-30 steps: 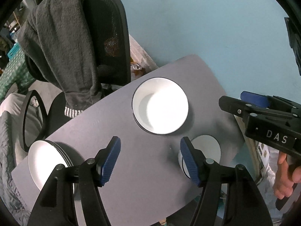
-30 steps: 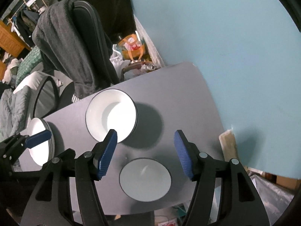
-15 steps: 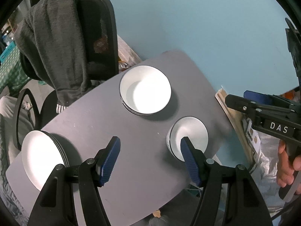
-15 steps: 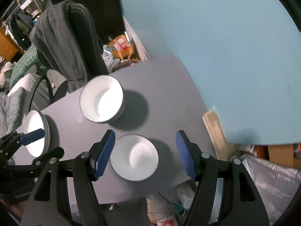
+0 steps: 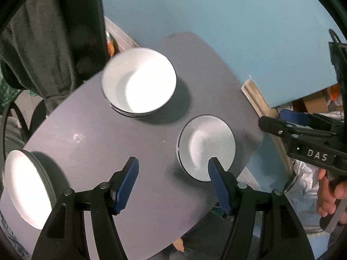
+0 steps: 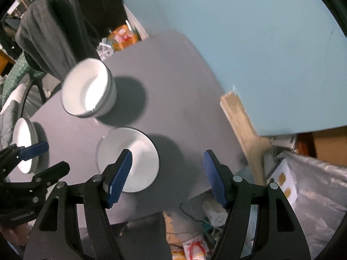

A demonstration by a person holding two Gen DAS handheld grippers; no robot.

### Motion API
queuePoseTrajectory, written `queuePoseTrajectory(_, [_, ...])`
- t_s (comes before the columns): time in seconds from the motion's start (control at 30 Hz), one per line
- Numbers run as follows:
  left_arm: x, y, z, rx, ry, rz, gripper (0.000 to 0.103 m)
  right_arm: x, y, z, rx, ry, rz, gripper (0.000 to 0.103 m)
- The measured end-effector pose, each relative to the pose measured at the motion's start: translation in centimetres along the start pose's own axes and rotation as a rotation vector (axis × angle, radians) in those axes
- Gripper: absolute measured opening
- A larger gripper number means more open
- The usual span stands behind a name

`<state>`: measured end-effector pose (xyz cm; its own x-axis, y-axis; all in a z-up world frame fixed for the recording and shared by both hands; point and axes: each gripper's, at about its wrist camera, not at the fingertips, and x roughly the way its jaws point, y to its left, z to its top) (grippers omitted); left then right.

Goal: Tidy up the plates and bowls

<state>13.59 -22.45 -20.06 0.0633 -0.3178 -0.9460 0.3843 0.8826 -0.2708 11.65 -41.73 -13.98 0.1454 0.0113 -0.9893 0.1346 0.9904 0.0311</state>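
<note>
On the grey table (image 5: 112, 143) stand a stack of white bowls (image 5: 138, 84), one single white bowl (image 5: 206, 147) near the right edge, and a stack of white plates (image 5: 26, 186) at the left. My left gripper (image 5: 173, 164) hangs open above the table, its right finger overlapping the single bowl's near rim. My right gripper (image 6: 167, 158) is open over the table's right edge. The single bowl (image 6: 138, 151) lies under its left finger, with the bowl stack (image 6: 86, 88) and plates (image 6: 23, 145) farther left. Neither gripper holds anything.
A black office chair with a dark grey cloth (image 5: 43, 43) draped over it stands behind the table. A blue wall (image 5: 238, 21) and a wooden strip (image 5: 256, 99) border the right side. Boxes, papers and a silver bag (image 6: 314, 184) crowd the floor below the table's right edge.
Both grippers have come lower and shifted toward the table's right edge. In the right wrist view the single bowl has slid from between the fingers to under the left finger.
</note>
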Motion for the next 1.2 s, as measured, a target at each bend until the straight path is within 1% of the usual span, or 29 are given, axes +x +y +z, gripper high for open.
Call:
queuePoseTrajectory(0.13, [2.1, -0.6, -0.2, 0.006, 0.037, -0.006, 0.068, 2.7, -1.2, -0.8, 0.018, 0.036, 0.022, 0.067])
queuePoseTrajectory(0.2, [3.3, -0.8, -0.4, 0.0, 0.052, -0.01, 0.068, 4.1, -1.5, -1.0, 0.028, 0.054, 0.053, 0.067])
queuePoseTrajectory(0.4, [5.9, -0.6, -0.8, -0.034, 0.082, -0.008, 0.068, 7.7, -1.5, -1.1, 0.031, 0.101, 0.112, 0.067])
queuePoseTrajectory(0.47, [6.8, -0.4, -0.9, -0.05, 0.092, -0.008, 0.068, 8.6, -1.4, -1.2, 0.029, 0.109, 0.144, 0.067])
queuePoseTrajectory(0.53, [7.4, -0.2, -1.0, -0.068, 0.098, -0.011, 0.068, 9.4, -1.3, -1.3, 0.026, 0.122, 0.158, 0.066])
queuePoseTrajectory(0.63, [8.1, 0.0, -1.0, -0.096, 0.094, -0.019, 0.068, 10.4, -1.3, -1.3, 0.011, 0.135, 0.161, 0.059])
queuePoseTrajectory(0.67, [8.3, 0.1, -1.1, -0.103, 0.092, -0.018, 0.068, 10.7, -1.2, -1.3, 0.004, 0.143, 0.163, 0.053])
queuePoseTrajectory(0.73, [8.7, 0.4, -1.0, -0.118, 0.095, -0.015, 0.068, 11.2, -1.1, -1.3, -0.001, 0.159, 0.167, 0.047])
queuePoseTrajectory(0.8, [9.0, 0.6, -1.0, -0.136, 0.095, -0.016, 0.068, 11.6, -0.9, -1.4, -0.006, 0.168, 0.184, 0.037])
queuePoseTrajectory(0.83, [9.0, 0.7, -1.0, -0.146, 0.093, -0.018, 0.068, 11.7, -0.8, -1.3, -0.007, 0.17, 0.188, 0.035])
queuePoseTrajectory(0.9, [9.2, 0.9, -1.0, -0.161, 0.091, -0.026, 0.068, 11.9, -0.6, -1.4, -0.008, 0.18, 0.194, 0.024])
queuePoseTrajectory(0.93, [9.2, 1.0, -1.0, -0.168, 0.092, -0.026, 0.068, 12.0, -0.4, -1.4, -0.009, 0.185, 0.201, 0.021])
queuePoseTrajectory(0.97, [9.2, 1.1, -1.0, -0.17, 0.093, -0.025, 0.067, 12.1, 0.0, -1.4, -0.01, 0.189, 0.208, 0.014])
queuePoseTrajectory(1.0, [9.2, 1.2, -1.0, -0.171, 0.093, -0.025, 0.067, 12.2, 0.3, -1.4, -0.013, 0.193, 0.214, 0.013])
queuePoseTrajectory(1.03, [9.1, 1.2, -1.0, -0.171, 0.093, -0.026, 0.064, 12.2, 0.5, -1.5, -0.017, 0.193, 0.217, 0.012])
queuePoseTrajectory(1.13, [8.7, 1.5, -1.2, -0.166, 0.092, -0.028, 0.061, 12.0, 1.6, -1.7, -0.061, 0.178, 0.199, 0.011])
queuePoseTrajectory(1.2, [8.5, 1.8, -1.4, -0.171, 0.091, -0.027, 0.061, 12.0, 2.3, -1.8, -0.078, 0.181, 0.231, 0.011])
